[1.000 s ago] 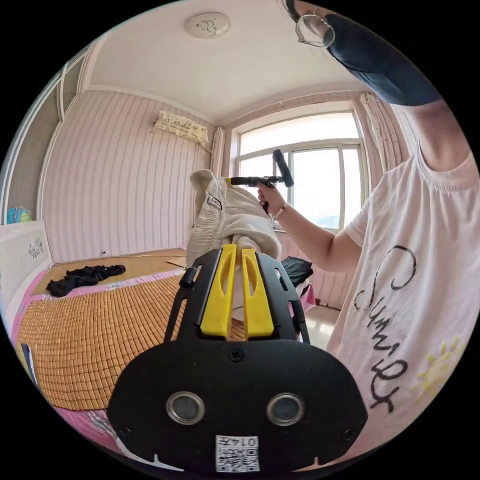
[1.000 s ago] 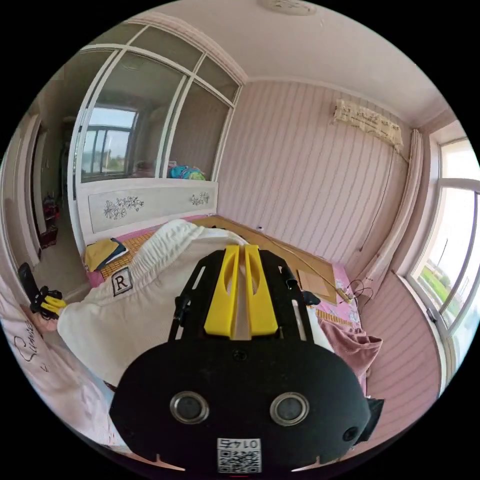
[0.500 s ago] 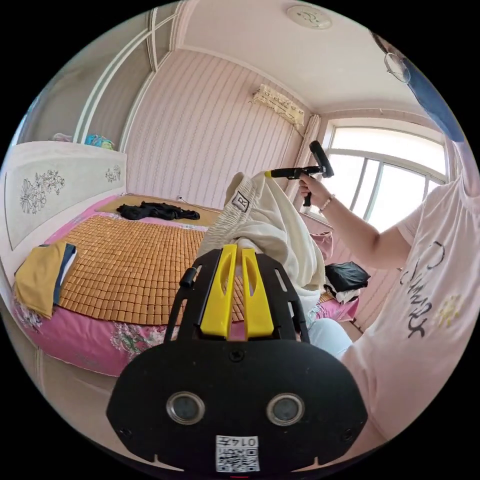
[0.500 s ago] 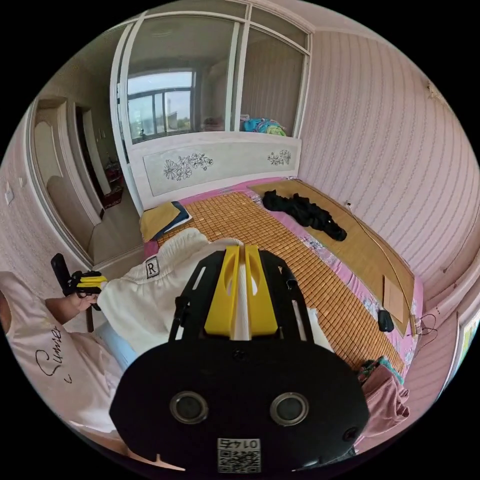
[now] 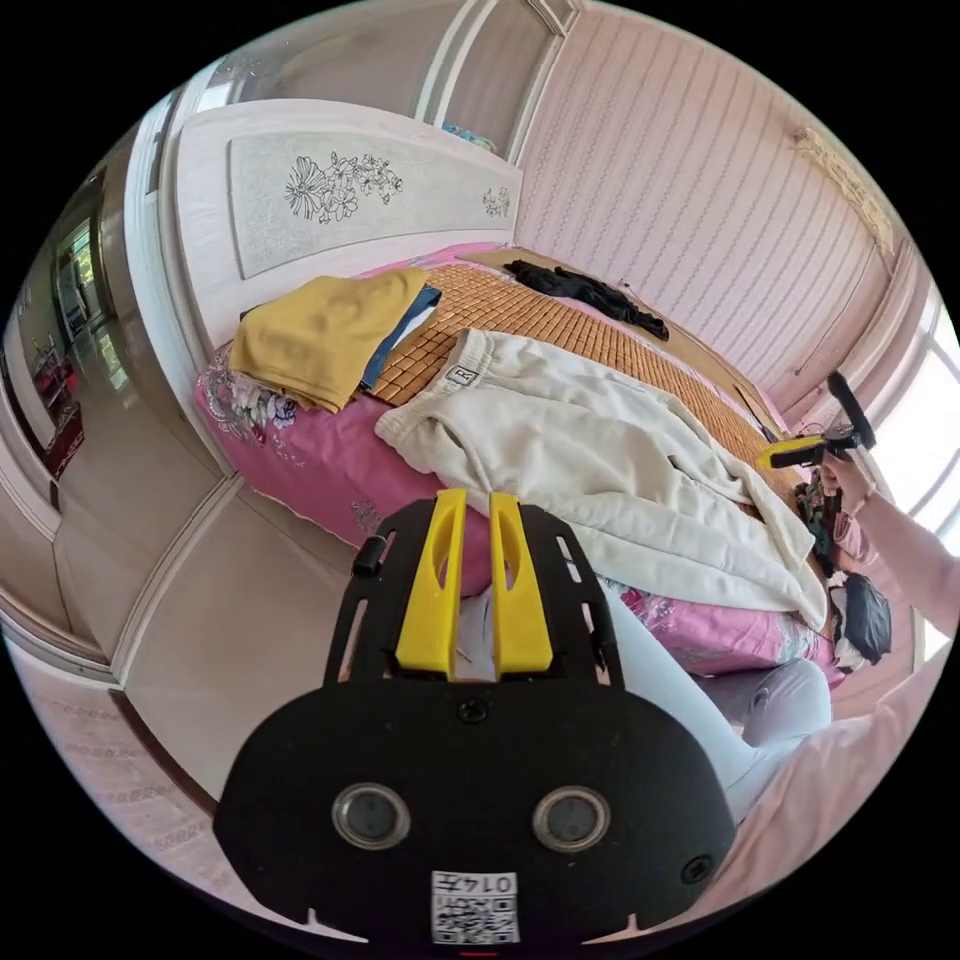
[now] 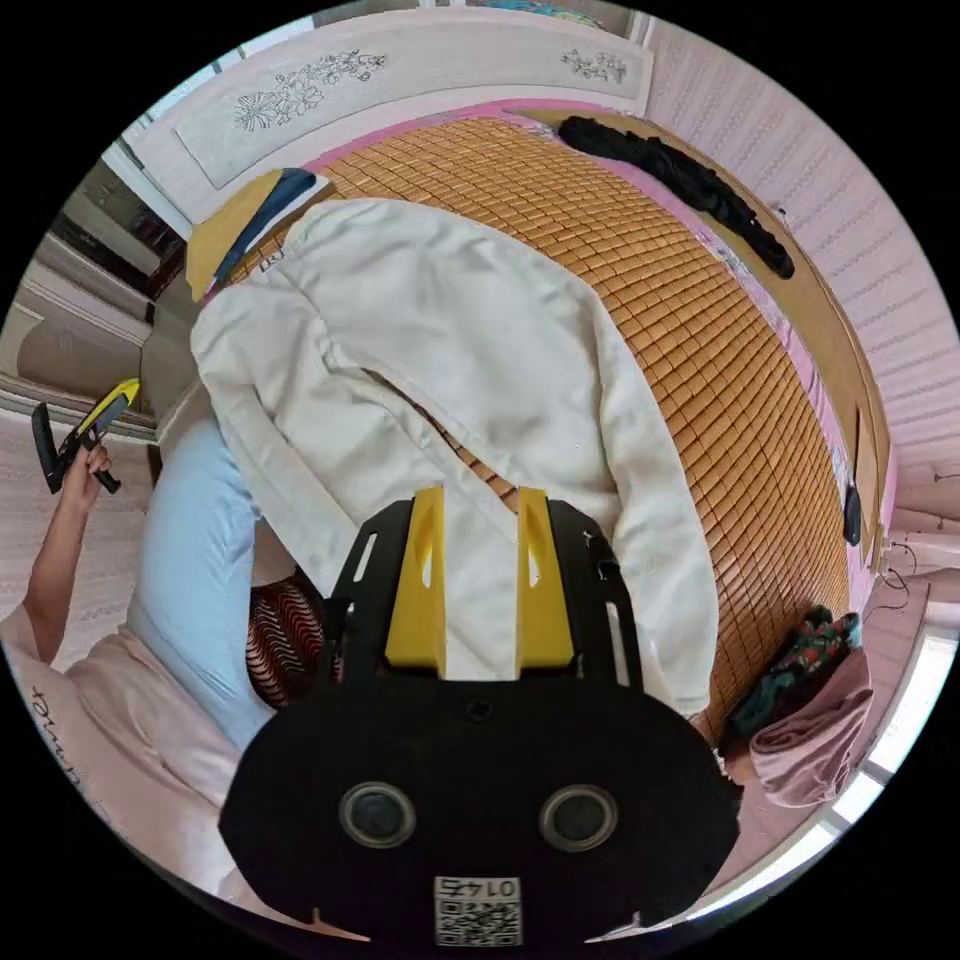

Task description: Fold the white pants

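The white pants (image 5: 600, 450) lie spread on the bed's bamboo mat (image 6: 700, 330), waistband with its small label patch (image 5: 460, 375) toward the headboard, part of the cloth draping over the near edge. In the right gripper view the pants (image 6: 450, 330) lie just beyond my right gripper (image 6: 480, 500), whose yellow jaws stand wide apart above the cloth, gripping nothing. My left gripper (image 5: 468, 500) is off the bed's side over the floor, jaws a narrow gap apart and empty. Each view catches the other gripper in a hand: the right gripper (image 5: 800, 455) and the left gripper (image 6: 115, 400).
A folded yellow garment (image 5: 320, 330) on a navy one lies at the mat's corner by the white headboard (image 5: 340, 195). A black garment (image 6: 680, 185) lies at the far side. Pink and patterned clothes (image 6: 810, 730) are heaped at the bed's end. The person's light-blue leg (image 6: 190, 560) is against the bed.
Both grippers held the pants up in the air; now the pants lie flat on the bed, both jaw pairs have let go, and both views point down at the bed.
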Available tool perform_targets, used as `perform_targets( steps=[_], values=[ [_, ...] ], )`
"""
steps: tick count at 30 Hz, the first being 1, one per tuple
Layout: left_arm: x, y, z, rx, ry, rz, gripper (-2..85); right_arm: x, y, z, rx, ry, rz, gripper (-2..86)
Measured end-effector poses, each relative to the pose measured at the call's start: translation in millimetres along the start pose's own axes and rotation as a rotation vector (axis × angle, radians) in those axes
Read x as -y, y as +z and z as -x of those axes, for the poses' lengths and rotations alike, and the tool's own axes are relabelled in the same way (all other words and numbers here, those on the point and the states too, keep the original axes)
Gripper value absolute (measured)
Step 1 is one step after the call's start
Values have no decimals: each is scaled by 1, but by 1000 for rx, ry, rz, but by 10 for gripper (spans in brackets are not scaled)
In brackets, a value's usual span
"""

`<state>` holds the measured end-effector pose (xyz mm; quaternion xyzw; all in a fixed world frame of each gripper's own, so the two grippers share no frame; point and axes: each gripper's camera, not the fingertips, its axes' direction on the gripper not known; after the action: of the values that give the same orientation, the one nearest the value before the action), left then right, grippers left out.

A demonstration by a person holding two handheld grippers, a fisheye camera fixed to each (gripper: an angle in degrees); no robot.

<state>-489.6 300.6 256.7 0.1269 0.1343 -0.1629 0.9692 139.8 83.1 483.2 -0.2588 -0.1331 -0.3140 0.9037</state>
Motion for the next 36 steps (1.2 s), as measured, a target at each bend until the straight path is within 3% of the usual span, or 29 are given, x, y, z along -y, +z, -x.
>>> perform_targets(
  steps=[5,11,17,22,26,31,36],
  values=[
    [10,31,-51,-112,108,21,48,-168,34,-93,-11,415,119,111],
    [27,102,-177,-307,360,143,63,-260,29,-127,85,730,1,136],
    [14,177,-316,-385,584,285,83,-269,40,-134,107,706,43,120],
    [-21,249,-397,-216,801,444,91,-271,18,-137,82,606,47,20],
    [-36,268,-409,-151,813,459,84,-299,-25,-147,183,584,-70,6],
    [-57,257,-417,-189,886,458,-4,-344,-73,-156,335,553,-165,2],
    [-98,241,-394,-328,1004,568,-7,-358,-94,-171,226,563,-104,16]
  ],
)
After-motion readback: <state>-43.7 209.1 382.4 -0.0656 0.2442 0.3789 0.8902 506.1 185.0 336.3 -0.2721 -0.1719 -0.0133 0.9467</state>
